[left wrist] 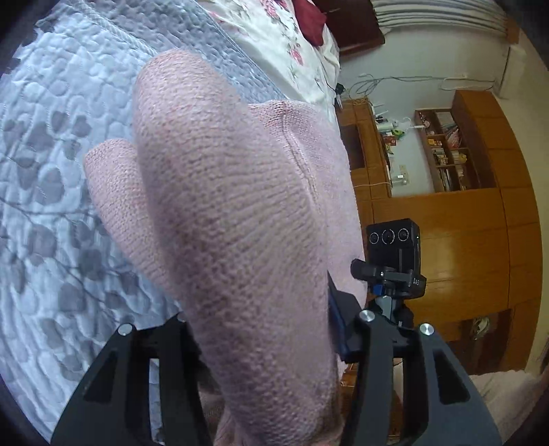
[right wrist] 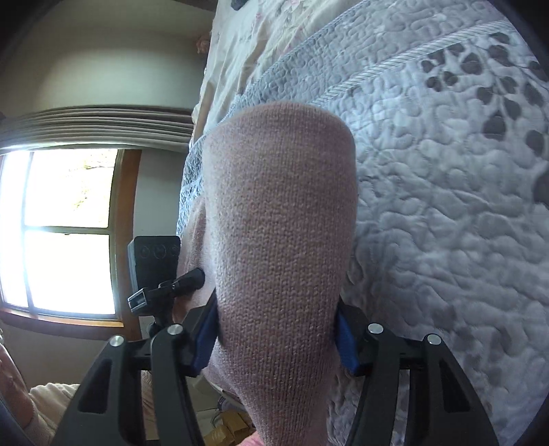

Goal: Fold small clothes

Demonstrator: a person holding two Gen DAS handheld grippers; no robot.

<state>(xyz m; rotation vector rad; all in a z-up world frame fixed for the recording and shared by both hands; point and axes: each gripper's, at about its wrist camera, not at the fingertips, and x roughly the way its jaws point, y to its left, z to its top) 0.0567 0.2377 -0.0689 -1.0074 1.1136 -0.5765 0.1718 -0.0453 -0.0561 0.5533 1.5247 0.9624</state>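
Note:
A pink knitted garment (left wrist: 233,212) hangs lifted above the bed and fills the middle of both views. My left gripper (left wrist: 264,326) is shut on one part of it; only the right blue pad (left wrist: 338,319) shows, and the cloth hides the left one. In the right wrist view the same pink knit (right wrist: 281,223) bulges forward from my right gripper (right wrist: 276,338), which is shut on it between two blue pads (right wrist: 345,339). Each view shows the other gripper's black camera block (left wrist: 393,240) (right wrist: 154,260) close beside the cloth, so the two grippers are near each other.
A grey-white quilted bedspread (left wrist: 51,171) (right wrist: 446,206) with a dark leaf print lies under the garment. A floral sheet (left wrist: 274,31) lies at the far end. Wooden cabinets and shelves (left wrist: 463,223) stand past the bed's edge, with a bright window (right wrist: 68,230) on the other side.

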